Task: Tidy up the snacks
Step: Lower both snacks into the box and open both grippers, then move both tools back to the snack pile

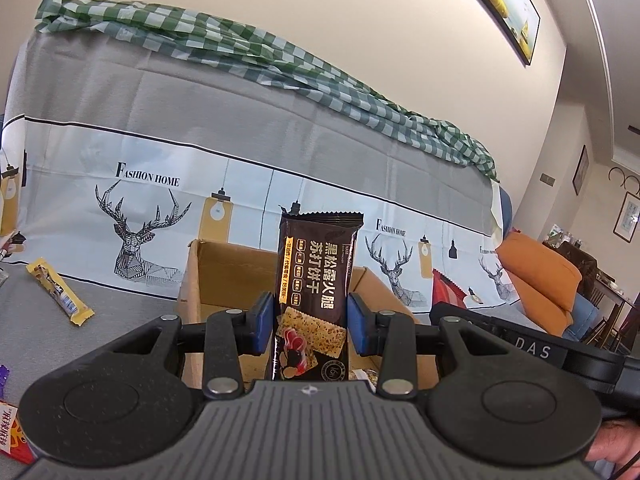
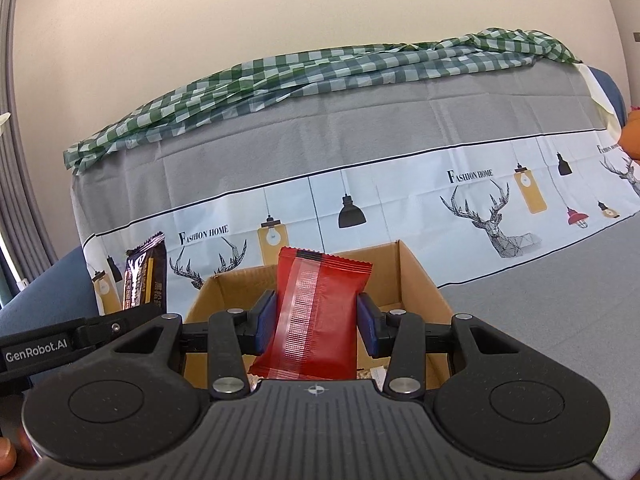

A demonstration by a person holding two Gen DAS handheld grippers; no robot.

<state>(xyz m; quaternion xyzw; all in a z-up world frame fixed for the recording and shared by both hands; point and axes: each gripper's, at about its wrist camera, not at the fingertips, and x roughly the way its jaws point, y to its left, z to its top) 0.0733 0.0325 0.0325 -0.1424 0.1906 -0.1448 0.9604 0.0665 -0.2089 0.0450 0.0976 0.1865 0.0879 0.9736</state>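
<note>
The left gripper [image 1: 311, 322] grips an upright dark-brown foil cracker packet [image 1: 314, 300], long axis vertical, above the open brown cardboard box [image 1: 224, 276]. The right gripper [image 2: 316, 322] clamps a red foil snack pouch [image 2: 316, 320] directly over that box; both need only lowering.

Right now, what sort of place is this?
Probably a home living room: a framed picture on the wall, an orange cushion, and a sofa-like shape under a printed cover.
</note>
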